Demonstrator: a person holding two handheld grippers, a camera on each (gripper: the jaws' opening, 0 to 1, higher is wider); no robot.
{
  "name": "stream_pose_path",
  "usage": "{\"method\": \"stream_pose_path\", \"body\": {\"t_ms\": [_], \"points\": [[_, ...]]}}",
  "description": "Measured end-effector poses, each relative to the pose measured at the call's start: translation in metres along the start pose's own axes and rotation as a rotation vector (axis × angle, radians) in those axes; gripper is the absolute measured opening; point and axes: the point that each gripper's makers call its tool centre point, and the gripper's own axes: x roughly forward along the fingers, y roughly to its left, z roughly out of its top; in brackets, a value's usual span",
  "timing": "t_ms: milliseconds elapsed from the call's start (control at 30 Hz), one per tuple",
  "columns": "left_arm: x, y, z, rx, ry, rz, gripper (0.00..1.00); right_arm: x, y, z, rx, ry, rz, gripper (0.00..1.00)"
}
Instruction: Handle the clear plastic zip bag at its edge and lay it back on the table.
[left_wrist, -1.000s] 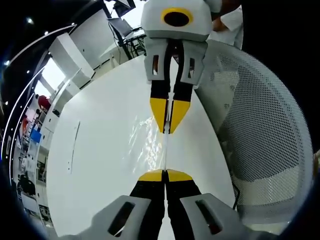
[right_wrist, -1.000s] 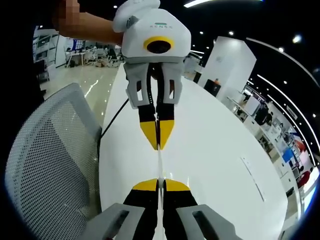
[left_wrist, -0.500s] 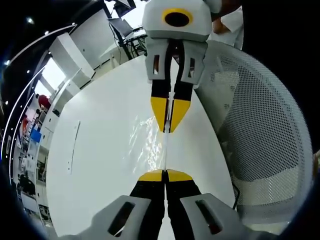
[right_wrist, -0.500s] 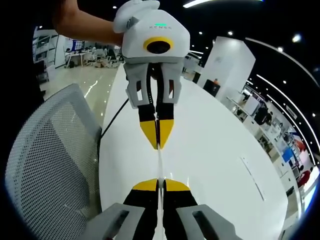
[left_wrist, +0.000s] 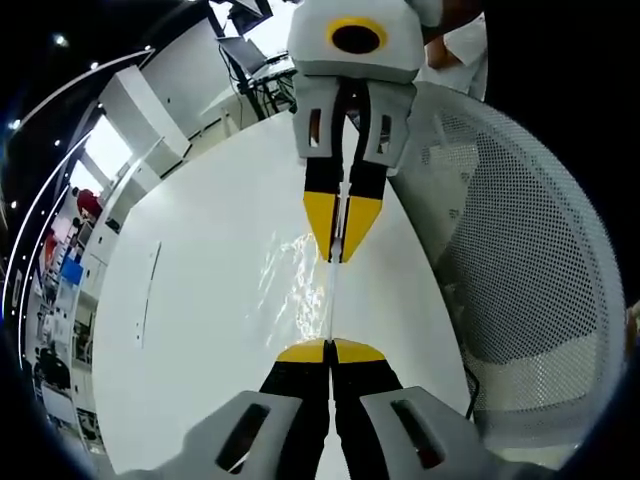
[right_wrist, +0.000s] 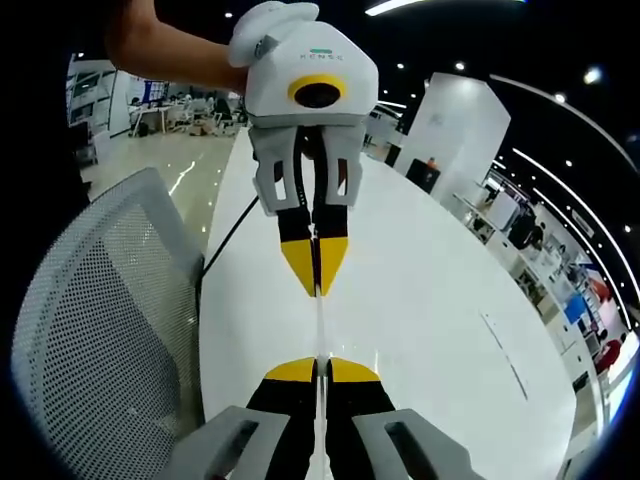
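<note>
zip bag stretched edge-on between two closed grippers

left gripper view: the left gripper (left_wrist: 329, 350) rises from the bottom centre of the frame, its yellow-tipped jaws pressed together on the near edge of the clear plastic zip bag (left_wrist: 305, 285). the bag shows as a thin glinting sheet running up the middle of the frame, with crinkled highlights just left of centre, above the white table (left_wrist: 200, 300). at the top centre the right gripper (left_wrist: 340, 250) points down toward the camera — its yellow jaws are also pinched together on the far end of the bag. a white mesh chair back (left_wrist: 520, 270) takes up the right side of the frame, just beside the table's edge. in the upper left, white cabinets and desks stand well beyond the table.

right gripper view: the right gripper (right_wrist: 317, 368) comes up from the bottom centre, jaws closed on the bag's edge (right_wrist: 319, 325), which here is seen as a narrow pale line running straight up the frame. the left gripper (right_wrist: 316, 285) hangs from the top centre, jaws closed on the other end of that line; a person's hand and forearm (right_wrist: 175, 50) hold it from the upper left. the table (right_wrist: 430, 300) stretches across the centre and right of the frame, and the mesh chair (right_wrist: 100, 300) sits at the left. whether the bag touches the table cannot be told from either view.
</note>
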Motion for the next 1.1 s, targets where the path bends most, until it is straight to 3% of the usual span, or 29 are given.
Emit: {"method": "stream_pose_path", "body": {"t_ms": [1100], "points": [[-0.0039, 0.0002, -0.0039, -0.014, 0.002, 0.013, 0.00, -0.0029, 0.0000, -0.0034, 0.004, 0.006, -0.003, 0.00]]}}
